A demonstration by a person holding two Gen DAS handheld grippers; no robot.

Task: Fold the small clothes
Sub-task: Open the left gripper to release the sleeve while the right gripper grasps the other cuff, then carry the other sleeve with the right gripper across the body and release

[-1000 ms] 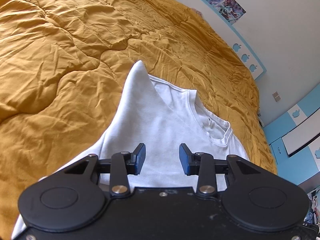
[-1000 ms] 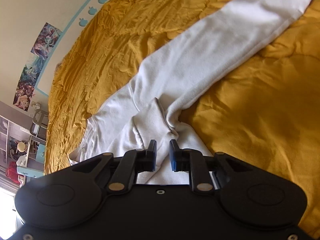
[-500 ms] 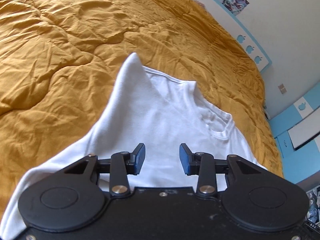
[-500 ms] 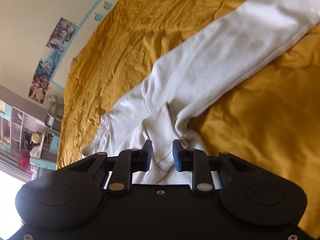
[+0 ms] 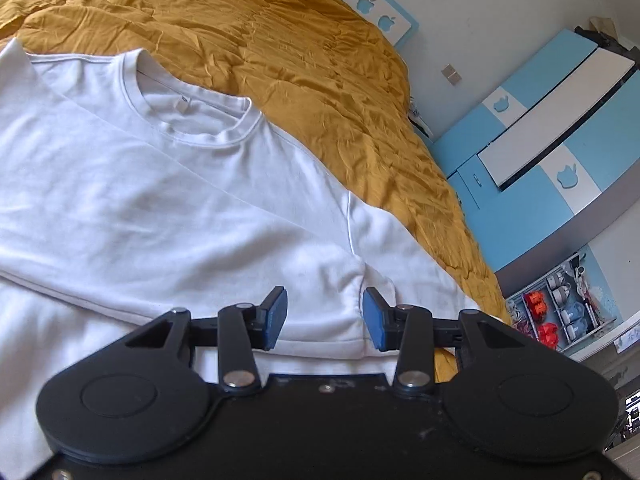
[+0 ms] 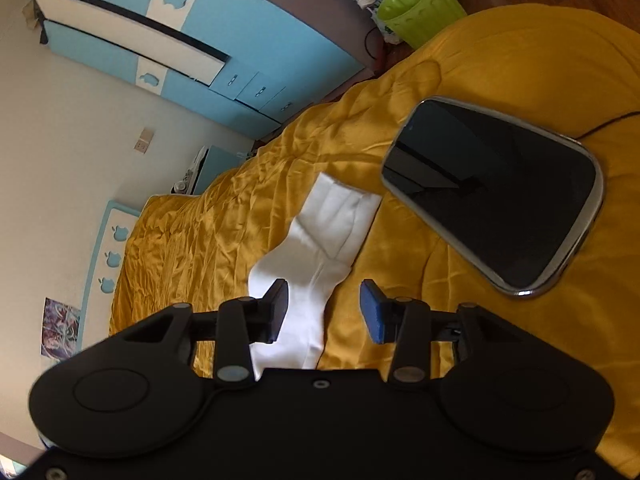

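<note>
A white long-sleeved shirt lies on the mustard bedspread, its round collar at the upper left, one sleeve folded across the body. My left gripper is open and empty just above the shirt's armpit seam. In the right wrist view a white sleeve lies along the bedspread. My right gripper is open and empty above the sleeve, whose cuff end points away.
A dark tablet lies on the bed right of the sleeve, with a thin cable behind it. A green bin stands on the floor past the bed's corner. Blue wardrobes stand beyond the bed's edge.
Both grippers have swung to new views. The right gripper, nearly closed around a fold of shirt fabric a second ago, has opened wide and let go. The left stayed open.
</note>
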